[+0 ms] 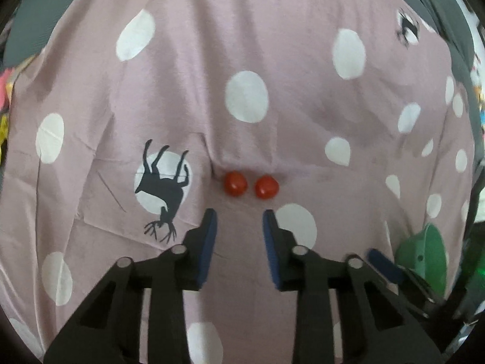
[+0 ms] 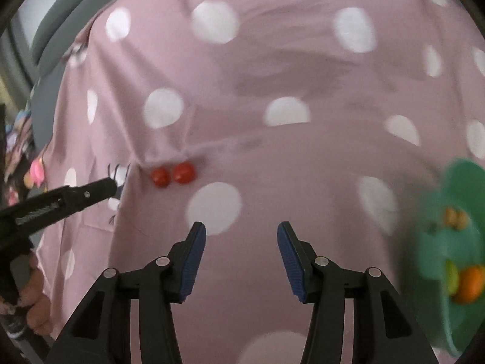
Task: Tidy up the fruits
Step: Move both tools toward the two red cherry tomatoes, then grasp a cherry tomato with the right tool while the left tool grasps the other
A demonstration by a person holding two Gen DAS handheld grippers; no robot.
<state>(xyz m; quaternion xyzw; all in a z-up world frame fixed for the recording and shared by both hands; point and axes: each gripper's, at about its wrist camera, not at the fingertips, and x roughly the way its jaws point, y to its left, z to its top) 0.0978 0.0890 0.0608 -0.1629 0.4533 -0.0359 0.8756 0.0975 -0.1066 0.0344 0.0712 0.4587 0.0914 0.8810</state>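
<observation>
Two small red tomatoes [image 1: 235, 183] [image 1: 266, 187] lie side by side on the pink dotted cloth [image 1: 272, 45], in a shallow fold. My left gripper [image 1: 239, 217] hovers just short of them, open, with nothing between its blue pads. In the right wrist view the same tomatoes [image 2: 160, 177] [image 2: 184, 173] lie ahead and to the left. My right gripper [image 2: 241, 227] is open and empty over bare cloth. The left gripper [image 2: 106, 186] reaches in from the left edge, its tip close to the tomatoes.
A green flower-shaped tray [image 2: 439, 242] sits at the right edge, blurred, holding an orange fruit [image 2: 469, 283] and some small yellowish pieces. Its rim [image 1: 424, 254] also shows at the lower right of the left wrist view. Grey cushions border the cloth at the back.
</observation>
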